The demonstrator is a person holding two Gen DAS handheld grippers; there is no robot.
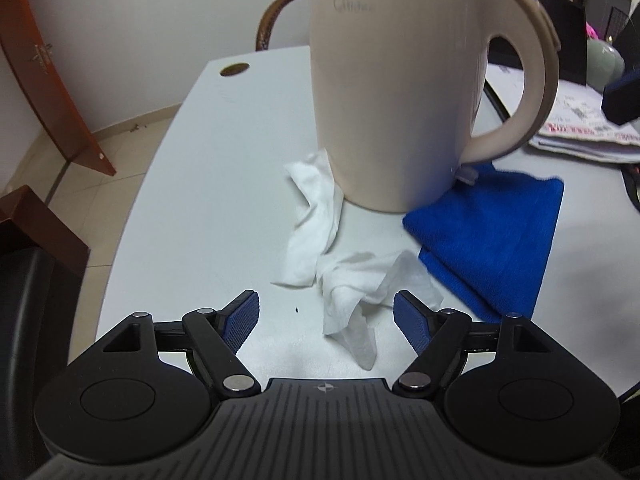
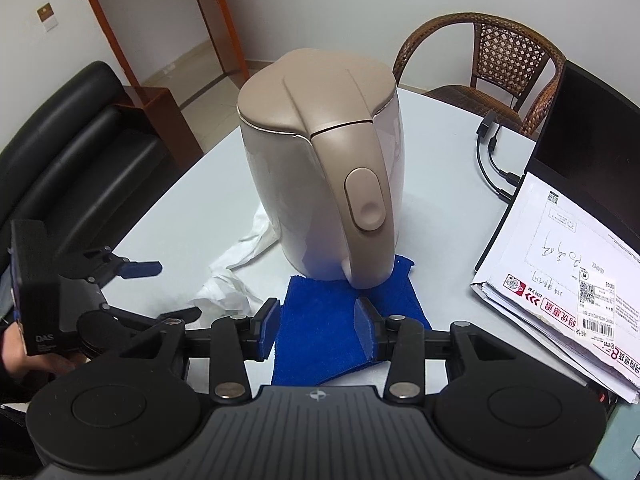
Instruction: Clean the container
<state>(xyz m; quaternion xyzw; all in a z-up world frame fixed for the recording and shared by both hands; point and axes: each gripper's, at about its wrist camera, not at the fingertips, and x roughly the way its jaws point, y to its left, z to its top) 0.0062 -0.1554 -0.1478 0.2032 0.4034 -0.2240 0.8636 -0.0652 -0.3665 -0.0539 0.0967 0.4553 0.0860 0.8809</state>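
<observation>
A beige electric kettle point(image 1: 396, 92) stands upright with its lid shut on the white table point(image 1: 208, 152); it also shows in the right wrist view point(image 2: 320, 168), handle toward me. A crumpled white tissue point(image 1: 340, 264) lies in front of it, partly under its base. A folded blue cloth point(image 1: 492, 236) lies to the right, one corner under the kettle. My left gripper point(image 1: 326, 320) is open, low over the tissue's near end. My right gripper point(image 2: 316, 328) is open above the blue cloth point(image 2: 320, 340), just short of the kettle handle. The left gripper point(image 2: 160, 288) shows at the left there.
A stack of papers point(image 2: 560, 280) and a dark laptop point(image 2: 592, 140) lie at the right. Cables point(image 2: 492, 156) run behind them. A wicker chair point(image 2: 500, 56) stands beyond the table, a black sofa point(image 2: 60, 152) at the left. A cable hole point(image 1: 234, 69) is at the table's far end.
</observation>
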